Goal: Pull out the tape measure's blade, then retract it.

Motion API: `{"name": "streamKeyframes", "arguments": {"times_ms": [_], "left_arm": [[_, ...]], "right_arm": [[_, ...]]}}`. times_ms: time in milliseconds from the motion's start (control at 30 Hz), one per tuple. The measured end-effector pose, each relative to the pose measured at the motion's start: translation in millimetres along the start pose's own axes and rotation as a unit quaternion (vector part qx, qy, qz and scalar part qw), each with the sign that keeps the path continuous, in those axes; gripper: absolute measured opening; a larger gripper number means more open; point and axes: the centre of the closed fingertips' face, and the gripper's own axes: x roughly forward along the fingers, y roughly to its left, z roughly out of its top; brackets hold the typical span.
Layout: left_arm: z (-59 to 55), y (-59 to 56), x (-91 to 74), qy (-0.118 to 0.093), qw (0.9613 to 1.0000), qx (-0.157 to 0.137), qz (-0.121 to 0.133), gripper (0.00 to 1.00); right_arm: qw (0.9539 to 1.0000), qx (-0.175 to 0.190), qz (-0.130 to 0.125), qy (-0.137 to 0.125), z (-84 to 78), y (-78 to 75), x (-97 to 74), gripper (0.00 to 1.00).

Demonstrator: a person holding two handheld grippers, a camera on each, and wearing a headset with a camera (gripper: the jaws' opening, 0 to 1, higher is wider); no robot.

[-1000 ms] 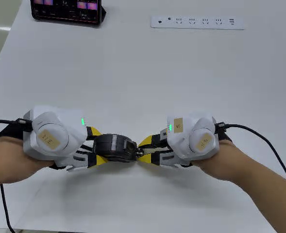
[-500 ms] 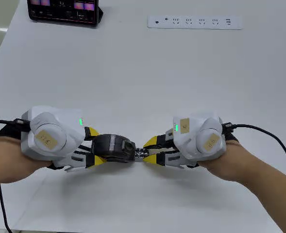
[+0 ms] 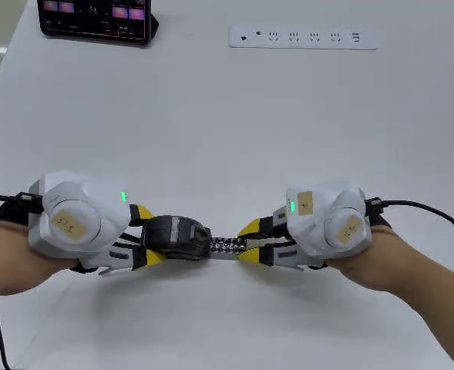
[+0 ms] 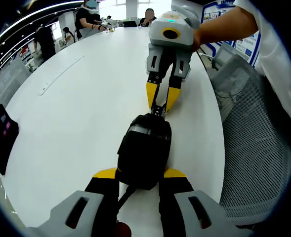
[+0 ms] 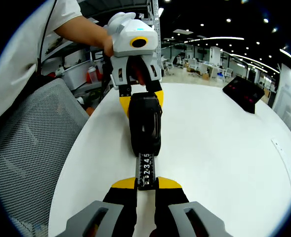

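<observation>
Head view first: the tape measure (image 3: 176, 235) sits low on the white counter (image 3: 211, 116), around 6 o'clock. The left tool (image 3: 151, 235) is clamped on its black case. A short bit of blade (image 3: 225, 245) pokes out toward 3 o'clock, and the right tool (image 3: 246, 242) is pinched on the tip of it. So the whole thing lies along a 9-to-3 line, with the case at 9 o'clock from the right tool. My guess is the pull has barely begun, and the next bit just needs the right tool to go straight out toward 3 o'clock, along the blade's long axis, while the left one keeps the case put. A power strip (image 3: 302, 37) is up at 12 o'clock and a dark screen (image 3: 95, 15) at 11, both well apart from the action.

Left gripper view: the case is wedged between its own yellow-tipped jaws, and the other tool faces it at 12 o'clock, nipped on the blade end.

Right gripper view: the blade runs from its jaws straight up to the case at 12 o'clock. I read digits on it, looks like 2 3 4 5. I can't make out any brand on the case. The tan stickers on both tools are too small to read.
</observation>
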Motion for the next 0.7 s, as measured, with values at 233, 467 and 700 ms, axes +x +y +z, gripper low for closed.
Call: {"name": "streamKeyframes", "arguments": {"times_ms": [233,467,700], "left_arm": [[0.0,0.2,0.1,-0.001,1.0,-0.002,0.001,0.25],[0.3,0.0,0.4,-0.001,1.0,-0.003,0.001,0.25],[0.1,0.0,0.9,-0.001,1.0,-0.004,0.0,0.25]], "right_arm": [[1.0,-0.002,-0.003,0.006,-4.6,-0.8,-7.2,0.09],[0.9999,0.0,-0.003,0.01,-9.8,-1.1,-13.4,0.09],[0.9999,-0.001,-0.004,0.01,-12.9,-1.8,-17.8,0.09]]}}
